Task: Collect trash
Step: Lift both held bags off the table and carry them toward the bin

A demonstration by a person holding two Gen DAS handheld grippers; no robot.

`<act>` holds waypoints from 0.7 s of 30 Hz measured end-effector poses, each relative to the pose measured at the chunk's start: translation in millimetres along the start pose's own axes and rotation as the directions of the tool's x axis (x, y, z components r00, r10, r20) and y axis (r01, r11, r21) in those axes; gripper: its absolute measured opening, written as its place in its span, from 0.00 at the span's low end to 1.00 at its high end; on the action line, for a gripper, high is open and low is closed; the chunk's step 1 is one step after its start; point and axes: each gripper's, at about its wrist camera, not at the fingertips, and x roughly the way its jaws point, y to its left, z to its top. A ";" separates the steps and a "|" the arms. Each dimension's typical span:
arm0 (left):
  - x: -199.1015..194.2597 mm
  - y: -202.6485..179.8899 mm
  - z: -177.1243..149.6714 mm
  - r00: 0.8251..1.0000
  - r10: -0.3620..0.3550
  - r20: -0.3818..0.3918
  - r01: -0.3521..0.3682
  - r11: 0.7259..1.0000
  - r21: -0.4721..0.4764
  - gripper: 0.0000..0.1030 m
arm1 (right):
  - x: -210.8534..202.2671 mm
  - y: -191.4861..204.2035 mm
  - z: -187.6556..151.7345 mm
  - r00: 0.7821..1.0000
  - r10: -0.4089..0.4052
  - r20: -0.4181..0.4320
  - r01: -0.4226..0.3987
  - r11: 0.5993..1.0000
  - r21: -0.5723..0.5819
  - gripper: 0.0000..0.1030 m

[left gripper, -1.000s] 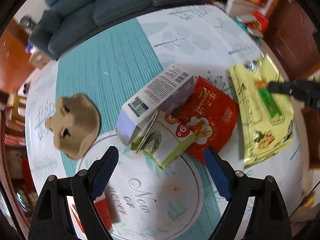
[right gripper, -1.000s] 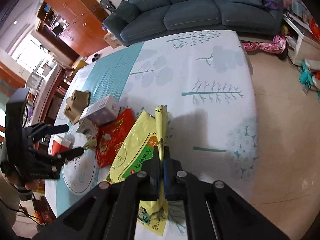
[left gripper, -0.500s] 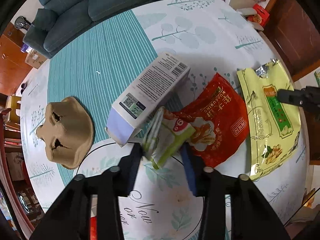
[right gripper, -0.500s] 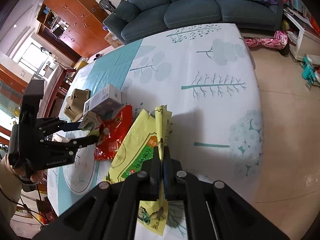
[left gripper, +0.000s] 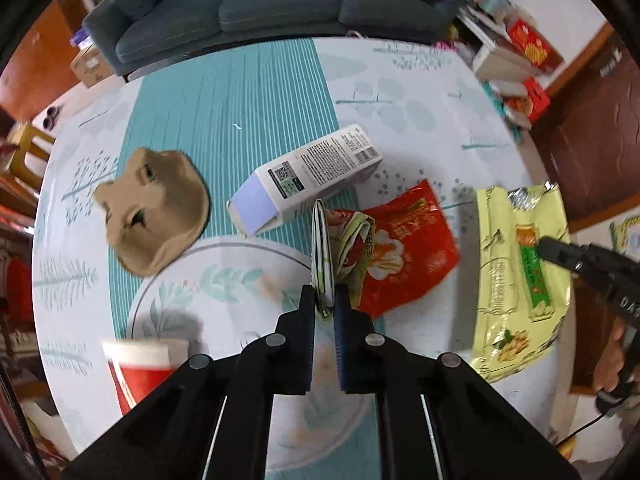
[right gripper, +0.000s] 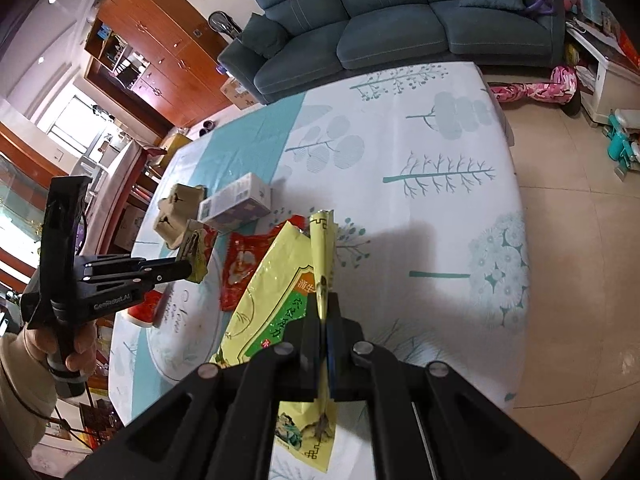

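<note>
The left gripper (left gripper: 324, 304) has just clamped shut on the green wrapper (left gripper: 325, 256); a second ago its jaws stood wide over that wrapper as it lay flat against the carton (left gripper: 308, 178). Now the wrapper stands folded on edge between the pads and has come off the cloth, clear of the red bag (left gripper: 404, 252) just to the gripper's right. So one piece of trash is secured and looks ready to be carried off, though no bin appears in either view.

The right gripper (right gripper: 324, 320) remains pinched on the yellow bag (right gripper: 276, 292), as it was before, holding a raised fold that runs straight ahead of its jaws while the rest of the bag droops to its left.

The left view alone shows what is left to collect: the carton ahead, the brown tray (left gripper: 156, 208) ahead and to the left, a red cup (left gripper: 140, 372) close at the lower left, and the right gripper (left gripper: 548, 246) edging in from the right over the yellow bag (left gripper: 516, 280).

The right view alone shows the left gripper (right gripper: 188, 266) from the side, with the wrapper (right gripper: 198, 254) hanging in the air above the table (right gripper: 440, 152), and the hand (right gripper: 60, 344) on its handle.
</note>
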 end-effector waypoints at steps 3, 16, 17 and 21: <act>-20.1 -7.2 -16.4 1.000 -0.006 0.023 0.007 0.999 -0.040 0.06 | -10.6 8.2 -6.5 1.000 0.008 0.013 -0.008 1.000 -0.007 0.02; -109.1 -28.3 -117.0 0.992 0.000 0.125 0.013 0.994 -0.105 0.06 | -69.7 72.1 -71.0 0.997 0.035 0.073 -0.031 0.998 -0.055 0.02; -117.3 -28.0 -128.4 0.991 -0.007 0.135 0.021 0.994 -0.103 0.06 | -73.8 77.7 -77.3 0.996 0.034 0.079 -0.029 0.998 -0.057 0.02; -149.5 -23.4 -180.3 0.984 -0.043 0.172 0.056 0.996 -0.073 0.06 | -96.5 109.4 -116.6 0.992 0.018 0.123 -0.011 0.998 -0.060 0.02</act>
